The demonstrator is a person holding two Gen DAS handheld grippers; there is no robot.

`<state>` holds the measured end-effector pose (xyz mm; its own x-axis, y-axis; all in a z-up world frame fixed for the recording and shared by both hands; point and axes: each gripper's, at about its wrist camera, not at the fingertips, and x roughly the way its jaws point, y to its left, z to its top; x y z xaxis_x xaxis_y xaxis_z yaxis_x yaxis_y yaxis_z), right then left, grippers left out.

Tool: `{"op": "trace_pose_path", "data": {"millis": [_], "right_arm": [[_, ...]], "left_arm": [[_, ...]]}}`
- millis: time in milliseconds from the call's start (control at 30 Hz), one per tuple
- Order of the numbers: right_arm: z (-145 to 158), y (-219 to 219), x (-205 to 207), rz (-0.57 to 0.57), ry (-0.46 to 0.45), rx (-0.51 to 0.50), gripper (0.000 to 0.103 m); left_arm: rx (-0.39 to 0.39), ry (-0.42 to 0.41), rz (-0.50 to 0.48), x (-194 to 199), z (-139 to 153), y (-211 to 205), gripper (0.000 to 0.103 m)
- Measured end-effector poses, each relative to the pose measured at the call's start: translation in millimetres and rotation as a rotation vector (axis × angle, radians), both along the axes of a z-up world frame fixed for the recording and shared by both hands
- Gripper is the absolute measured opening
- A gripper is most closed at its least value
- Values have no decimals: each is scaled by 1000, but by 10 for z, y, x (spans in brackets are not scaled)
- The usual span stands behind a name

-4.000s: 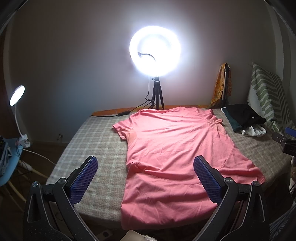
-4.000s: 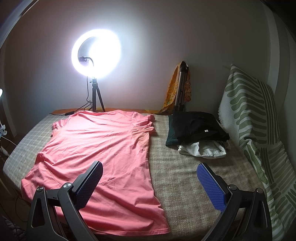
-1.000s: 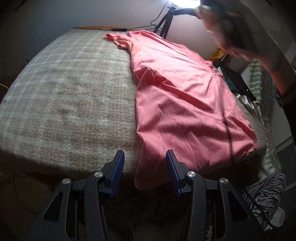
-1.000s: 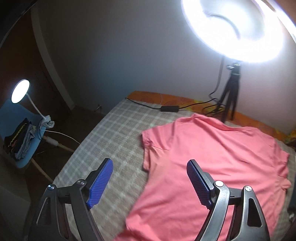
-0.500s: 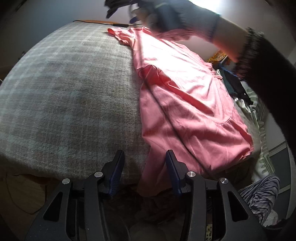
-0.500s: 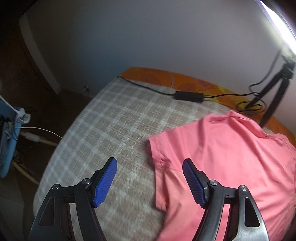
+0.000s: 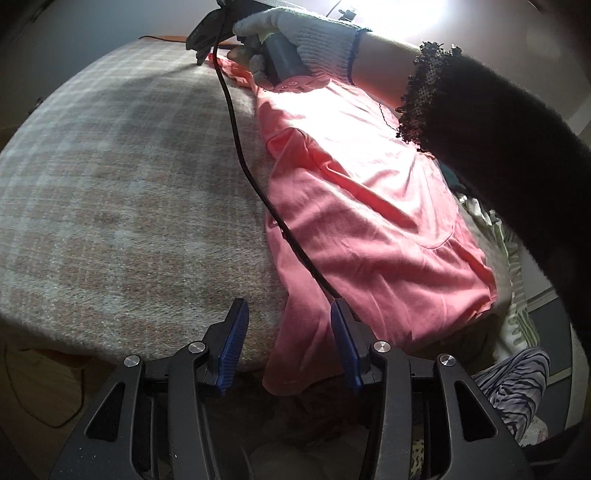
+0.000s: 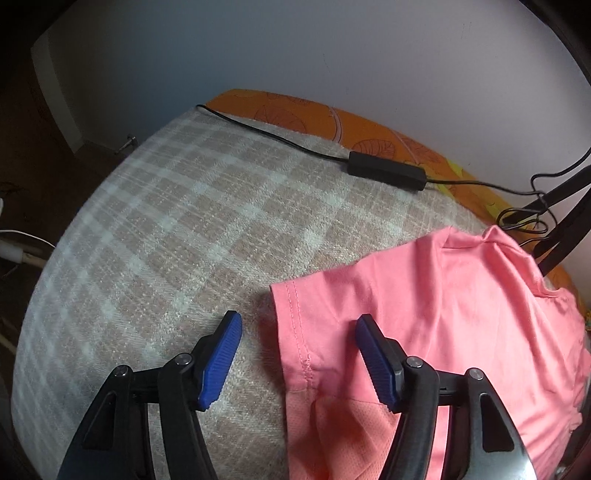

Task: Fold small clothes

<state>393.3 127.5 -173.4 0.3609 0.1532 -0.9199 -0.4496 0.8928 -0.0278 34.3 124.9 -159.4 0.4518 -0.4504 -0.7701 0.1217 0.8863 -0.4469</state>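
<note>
Bed [image 7: 110, 184], plaid cover: carries the pink T-shirt [image 7: 369, 221], spread flat on the right part of the cover. Shirt's long axis runs from the near edge of the bed to the far wall; collar end far, hem near, the hem corner draped over the near edge.

Right hand [image 7: 306, 33], gloved, dark sleeve [image 7: 498, 129], reaches across the shirt to its far left sleeve; one second ago it was only a blur at the upper right of the left wrist view.

Left gripper [image 7: 288, 343]: jaws apart, hem corner between them, pads not pressing; unchanged from one second ago.

Right gripper [image 8: 299, 362]: jaws closing, now narrower; the sleeve's edge lies between them, not yet clamped. Cable [image 7: 258, 184] trails over the shirt.
</note>
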Motion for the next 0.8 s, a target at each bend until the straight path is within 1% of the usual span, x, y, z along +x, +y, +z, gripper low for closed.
{"op": "trace_pose_path", "data": {"millis": [33,133,167,200,233,267,300,467,533,567,600,667,733,800], "right_arm": [[-1,-25,27,-4,6,12,64],[-6,-64,67,-13,-5,20,52],[-3,-78,79,-11,-11,20,45],[0,-92,85,-13,-18,16,36],[9,-110,88,-14,-26,9,31],[40,-156,57,-13,-29,5,19],[57,-190,59,-16,-31,1,4],[198,-399,74,-29,-45,31,1],[304,-509,90,-31,-54,52,1],[351,-552,91,-31,-59,60,1],[422,-608,100,-31,-67,67,1],[541,-689,117,-34,-79,74,1],[655,-752,126,-38,-90,89,1],[741,-837,143,-41,-102,98,1]], "left_arm": [[-3,0,-3,-3,-1,-1,43],[-19,6,-14,-26,-13,-11,43],[-18,5,-16,-36,-13,-19,43],[-17,4,-18,-44,-13,-19,43],[-17,4,-19,-50,-10,5,43],[-17,3,-20,-53,-10,3,43],[-18,2,-20,-58,-10,16,43],[-18,-7,-19,-72,-8,7,43],[-25,-9,-20,-74,-11,16,43],[-31,-9,-25,-73,-12,12,41],[-37,-3,-31,-71,-17,3,36],[-73,22,-46,-62,-63,-16,5],[-121,55,-49,-59,-122,-22,3],[-135,50,-57,-69,-108,-42,3]]}}
